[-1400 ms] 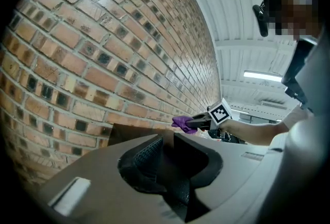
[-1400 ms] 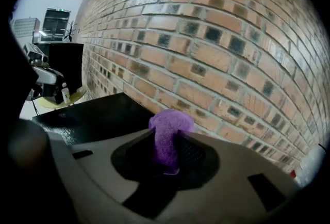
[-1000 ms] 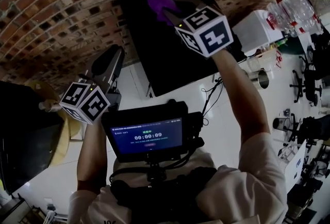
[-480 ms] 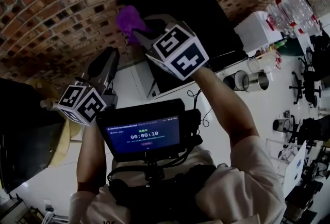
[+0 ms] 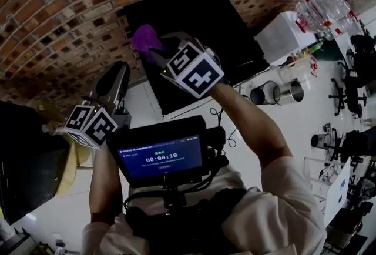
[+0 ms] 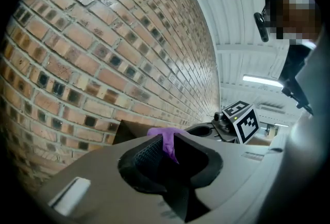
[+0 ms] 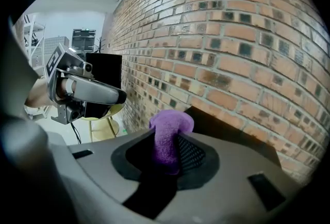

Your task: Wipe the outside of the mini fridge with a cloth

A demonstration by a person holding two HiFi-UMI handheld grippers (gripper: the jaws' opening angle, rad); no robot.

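Right gripper (image 5: 157,53) clamped on the purple cloth (image 5: 145,36).
Cloth sat at the corner of the black mini fridge (image 5: 200,24) nearest the brick wall (image 5: 70,7) (contact unclear). Left gripper (image 5: 120,70) hung beside the fridge, its jaws a narrow gap apart, holding nothing.

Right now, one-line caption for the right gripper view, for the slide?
Right claw grips a purple cloth by the black mini fridge, brick wall behind.
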